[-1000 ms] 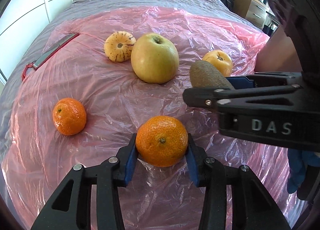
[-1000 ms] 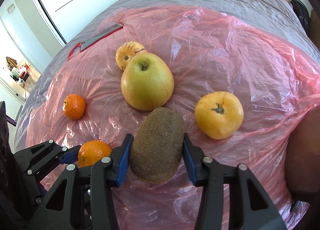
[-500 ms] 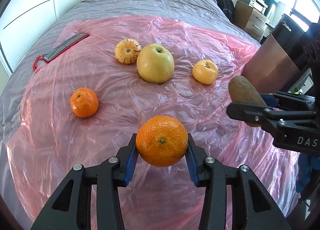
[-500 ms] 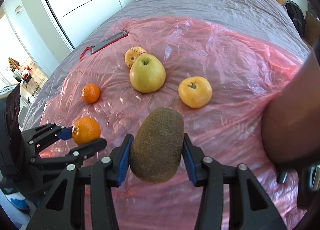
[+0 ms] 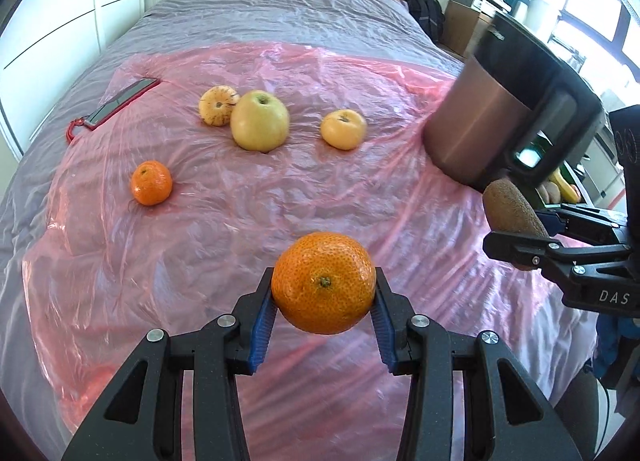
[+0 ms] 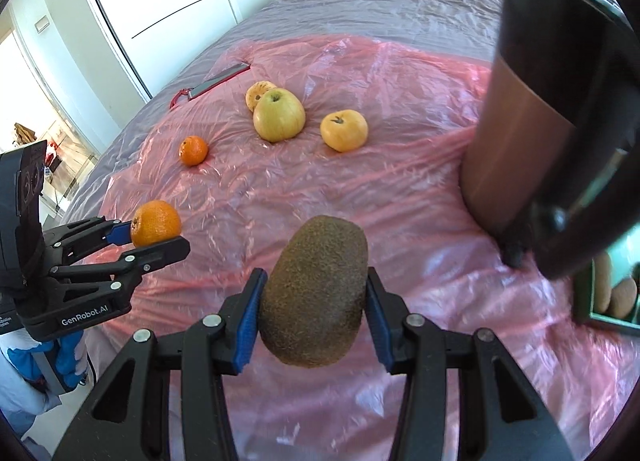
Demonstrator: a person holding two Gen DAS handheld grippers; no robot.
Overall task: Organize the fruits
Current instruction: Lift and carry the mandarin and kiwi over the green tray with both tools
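My left gripper [image 5: 323, 301] is shut on a mandarin [image 5: 323, 281] and holds it above the pink plastic sheet [image 5: 280, 213]. My right gripper [image 6: 314, 313] is shut on a brown kiwi [image 6: 314, 295], also lifted; it shows at the right edge of the left wrist view [image 5: 516, 239]. On the sheet lie a second mandarin [image 5: 151, 183], a yellow-green apple [image 5: 259, 125], a striped yellow fruit [image 5: 218, 105] touching the apple, and a small yellow-orange fruit [image 5: 343, 129].
A tall copper and black appliance [image 5: 500, 109] stands at the right of the bed. Beyond it a green-edged tray [image 6: 608, 297] holds more fruit. A phone in a red case [image 5: 120, 103] lies at the sheet's far left corner.
Both grippers have risen and pulled back from the fruits on the sheet, each keeping its fruit. The right gripper has swung right, toward the appliance.
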